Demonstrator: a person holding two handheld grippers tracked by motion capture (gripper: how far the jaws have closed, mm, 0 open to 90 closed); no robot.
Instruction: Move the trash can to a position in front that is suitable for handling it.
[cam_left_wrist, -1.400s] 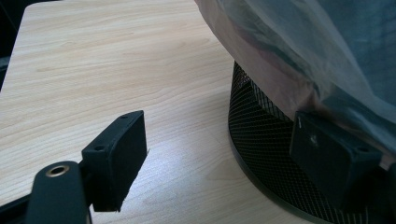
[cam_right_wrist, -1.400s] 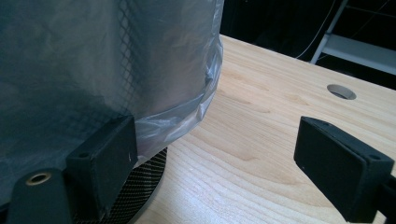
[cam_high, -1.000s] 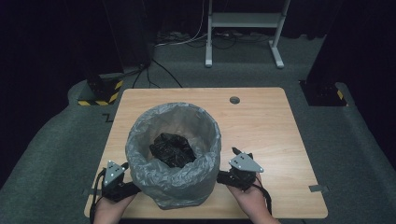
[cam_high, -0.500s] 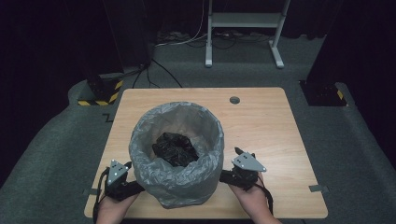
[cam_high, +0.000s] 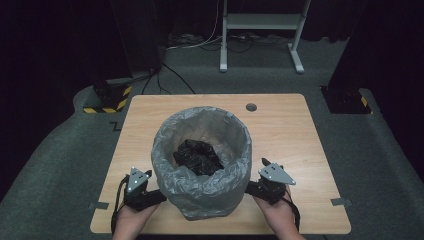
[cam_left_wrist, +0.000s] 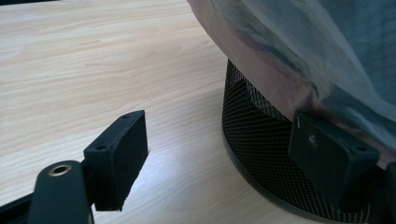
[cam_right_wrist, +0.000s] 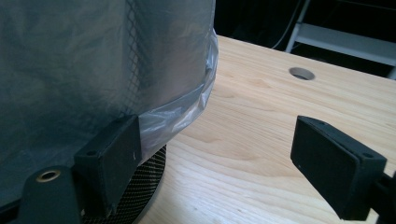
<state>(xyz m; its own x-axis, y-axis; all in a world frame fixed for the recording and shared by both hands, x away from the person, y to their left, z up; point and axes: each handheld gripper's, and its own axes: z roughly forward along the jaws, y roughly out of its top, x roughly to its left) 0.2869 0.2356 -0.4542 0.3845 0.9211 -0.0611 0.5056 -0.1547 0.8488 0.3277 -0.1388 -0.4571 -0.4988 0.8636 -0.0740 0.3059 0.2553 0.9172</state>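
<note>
Two hand-held grippers (cam_high: 159, 196) (cam_high: 248, 188) flank the lined bin (cam_high: 201, 160).

In the high view the grey bag (cam_high: 200, 185) drapes over the bin and hides its mesh wall, and the bin's bulk covers the tips of the left tool (cam_high: 150, 196) and the right tool (cam_high: 252, 189), so contact there cannot be told. The dark crumpled lump (cam_high: 197, 156) inside is too dim to identify. The person's forearms are cut off by the bottom edge. In the left gripper view, the bin (cam_left_wrist: 261, 140) runs out past the top and right edges, its bag blurred.
</note>
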